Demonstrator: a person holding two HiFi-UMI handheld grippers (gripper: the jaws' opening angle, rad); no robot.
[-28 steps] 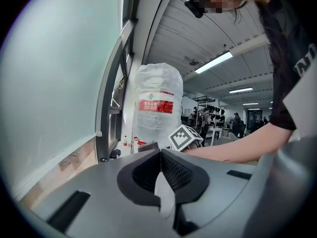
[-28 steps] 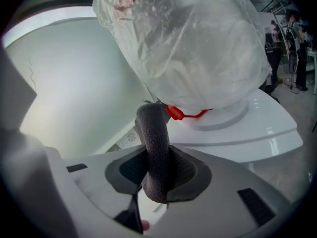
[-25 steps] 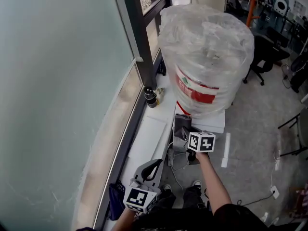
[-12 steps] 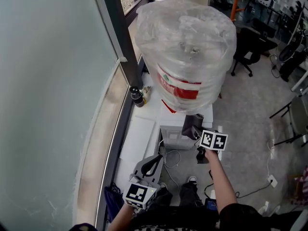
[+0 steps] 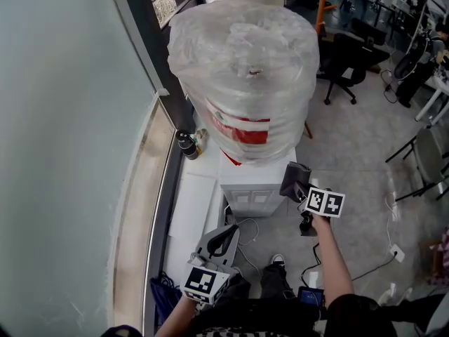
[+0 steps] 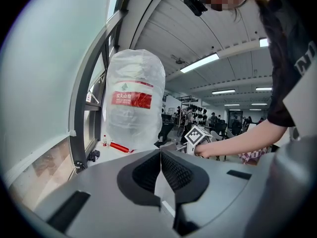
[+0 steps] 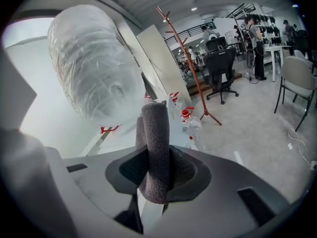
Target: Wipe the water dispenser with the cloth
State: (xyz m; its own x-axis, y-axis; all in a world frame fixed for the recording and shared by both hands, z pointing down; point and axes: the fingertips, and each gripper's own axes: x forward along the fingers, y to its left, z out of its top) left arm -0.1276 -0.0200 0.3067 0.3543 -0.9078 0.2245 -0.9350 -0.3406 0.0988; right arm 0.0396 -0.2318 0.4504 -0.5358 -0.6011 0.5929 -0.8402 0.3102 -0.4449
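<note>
Seen from above against the window ledge: white water dispenser (image 5: pixel 254 188), topped by a large plastic-wrapped bottle (image 5: pixel 245 76). Held low, near the person's body and apart from the cabinet: left gripper (image 5: pixel 223 239), jaws pressed together on nothing. Up beside the cabinet's right front corner: right gripper (image 5: pixel 297 187), clamped on a dark grey cloth (image 7: pixel 156 148) that stands folded upright between the jaws. Contact with the cabinet not clear.
</note>
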